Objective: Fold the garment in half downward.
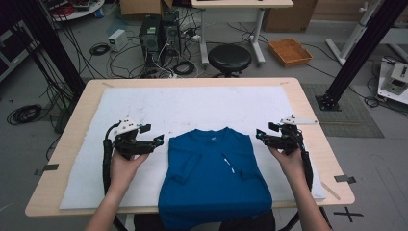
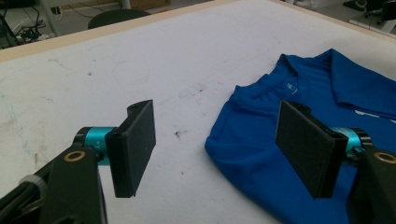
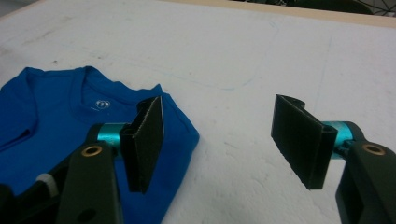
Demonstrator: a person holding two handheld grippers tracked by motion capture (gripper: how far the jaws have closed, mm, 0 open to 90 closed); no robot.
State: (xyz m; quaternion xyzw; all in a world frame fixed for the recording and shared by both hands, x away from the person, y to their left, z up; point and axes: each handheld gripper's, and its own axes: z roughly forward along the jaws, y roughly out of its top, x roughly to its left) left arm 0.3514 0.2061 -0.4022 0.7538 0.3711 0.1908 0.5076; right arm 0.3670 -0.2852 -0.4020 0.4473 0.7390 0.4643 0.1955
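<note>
Two empty, wide-open grippers, left (image 1: 161, 139) and right (image 1: 259, 134), beside blue T-shirt (image 1: 211, 178); white neck label (image 3: 102, 104) unreadable.

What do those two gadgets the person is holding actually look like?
Each is a black hand-held tool. The left gripper and right gripper both carry a grey three-cornered plate on top and trail a black cable. Up close, the two flat black jaw pads sit on turquoise metal collars, with brass-coloured rivets below. The forearms are bare.

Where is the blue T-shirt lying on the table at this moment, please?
In the high view the blue T-shirt lies folded at the near middle of the white mat, between the left gripper and right gripper, its hem overhanging the table's near edge.
</note>
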